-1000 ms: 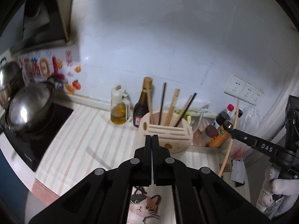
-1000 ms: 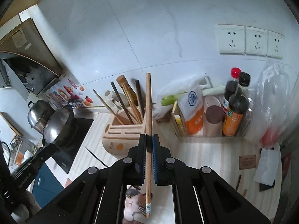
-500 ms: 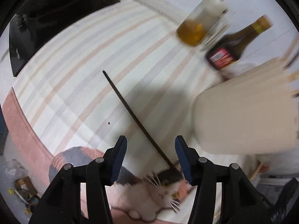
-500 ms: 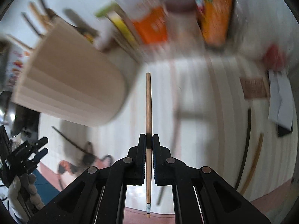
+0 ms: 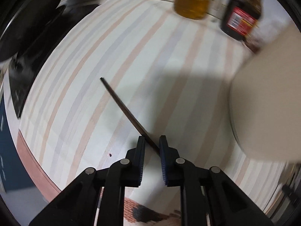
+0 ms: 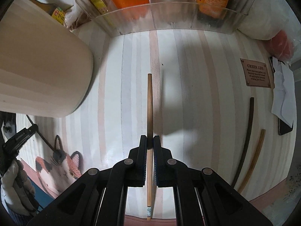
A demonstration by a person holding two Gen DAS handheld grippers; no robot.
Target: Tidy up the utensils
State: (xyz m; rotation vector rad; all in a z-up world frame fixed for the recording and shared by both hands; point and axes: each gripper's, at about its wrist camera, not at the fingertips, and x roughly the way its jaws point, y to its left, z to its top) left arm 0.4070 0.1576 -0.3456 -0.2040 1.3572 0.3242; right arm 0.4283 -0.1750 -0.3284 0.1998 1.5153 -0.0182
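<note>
A dark chopstick (image 5: 124, 109) lies on the striped counter mat (image 5: 169, 60). My left gripper (image 5: 152, 141) is open and low over it, its fingers on either side of the stick's near end. My right gripper (image 6: 150, 141) is shut on a light wooden chopstick (image 6: 150, 103) and holds it pointing forward above the mat. The beige utensil holder (image 6: 37, 62) stands at the left in the right wrist view and at the right in the left wrist view (image 5: 267, 101). A dark chopstick (image 6: 244, 141) and a light one (image 6: 253, 160) lie on the mat at the right.
An oil bottle (image 5: 191, 1) and a dark sauce bottle (image 5: 242, 17) stand at the back. A clear bin (image 6: 169, 17) holds packets and bottles. The black stove (image 5: 24, 60) is on the left. A cat picture (image 6: 60, 165) marks the mat's front. A phone and papers (image 6: 284, 98) lie far right.
Both grippers tipped down from facing the wall toward the counter. The left gripper opened, came down over the dark chopstick and narrowed around it. The right kept its chopstick.
</note>
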